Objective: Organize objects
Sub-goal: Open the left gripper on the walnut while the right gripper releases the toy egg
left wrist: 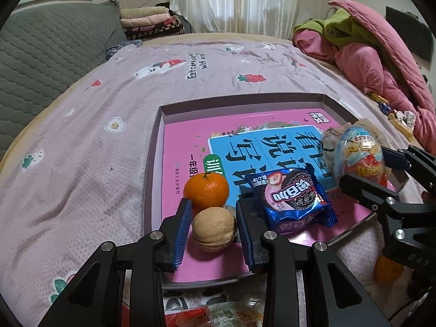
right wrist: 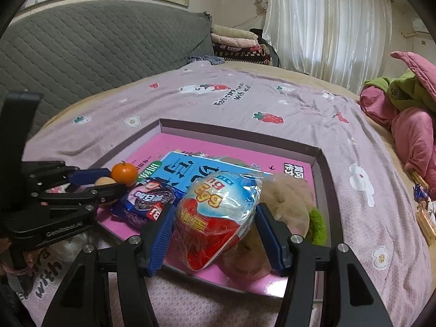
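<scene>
Over the tray (left wrist: 163, 114), left tongs (left wrist: 214, 229) clamp the walnut (left wrist: 214, 229); right tongs (right wrist: 215, 234) grip the egg packet (right wrist: 215, 212). Lower both gently onto bare pink floor before letting go.

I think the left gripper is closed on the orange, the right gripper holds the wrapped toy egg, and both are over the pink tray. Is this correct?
Not quite. The left gripper is closed on the walnut, not on the orange, which sits free just behind it, as the left wrist view shows. The rest stands: the right gripper holds the wrapped toy egg, both over the pink tray.

Home bedroom; strawberry-print bedspread (left wrist: 109, 103); folded blankets (left wrist: 152, 23); curtains (left wrist: 245, 0)
</scene>
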The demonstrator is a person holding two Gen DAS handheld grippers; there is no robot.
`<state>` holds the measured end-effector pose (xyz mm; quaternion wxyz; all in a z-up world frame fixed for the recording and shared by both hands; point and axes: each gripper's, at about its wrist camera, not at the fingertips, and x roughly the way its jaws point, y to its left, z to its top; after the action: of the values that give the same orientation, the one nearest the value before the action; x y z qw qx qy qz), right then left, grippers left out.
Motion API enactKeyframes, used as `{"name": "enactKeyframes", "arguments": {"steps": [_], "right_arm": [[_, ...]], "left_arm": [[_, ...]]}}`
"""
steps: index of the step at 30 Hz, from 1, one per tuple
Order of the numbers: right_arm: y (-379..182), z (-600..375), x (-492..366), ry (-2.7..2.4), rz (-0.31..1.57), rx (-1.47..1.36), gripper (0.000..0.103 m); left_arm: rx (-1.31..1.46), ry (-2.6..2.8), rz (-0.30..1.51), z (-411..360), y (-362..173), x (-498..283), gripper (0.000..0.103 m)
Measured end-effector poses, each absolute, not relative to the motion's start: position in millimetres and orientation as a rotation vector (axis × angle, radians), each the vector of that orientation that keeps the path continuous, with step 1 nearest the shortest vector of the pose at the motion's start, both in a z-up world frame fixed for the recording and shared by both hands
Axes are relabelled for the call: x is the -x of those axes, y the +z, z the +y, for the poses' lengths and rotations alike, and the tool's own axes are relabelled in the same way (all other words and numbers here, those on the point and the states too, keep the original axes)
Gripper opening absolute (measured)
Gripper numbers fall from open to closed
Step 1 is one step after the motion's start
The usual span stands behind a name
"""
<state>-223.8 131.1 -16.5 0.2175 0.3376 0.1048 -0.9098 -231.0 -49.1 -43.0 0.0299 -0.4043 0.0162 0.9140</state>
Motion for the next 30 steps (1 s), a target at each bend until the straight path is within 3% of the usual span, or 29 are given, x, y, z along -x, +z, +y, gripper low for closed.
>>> {"name": "enactKeyframes", "arguments": {"steps": [10,19,24,30], "right_arm": [[-28,123,235,-2.493,0.359,-1.000,0.060],[-30,128,235,-2.490,0.310,-1.022,0.060],[-28,132,232,-2.485,0.288,-1.018,0.063],[-24,132,222,-2.507,0.312,-0.984,0.067]], "left_arm": [[1.279,2.820,0.031,-58,-46,235,0.034],[1.290,2.805,0.017,-59,-46,236,0.035],[1.267,2.790,-0.020,-60,-44,234,0.047],[1.234,2.799,-0.029,-59,-37,232,0.053]]}}
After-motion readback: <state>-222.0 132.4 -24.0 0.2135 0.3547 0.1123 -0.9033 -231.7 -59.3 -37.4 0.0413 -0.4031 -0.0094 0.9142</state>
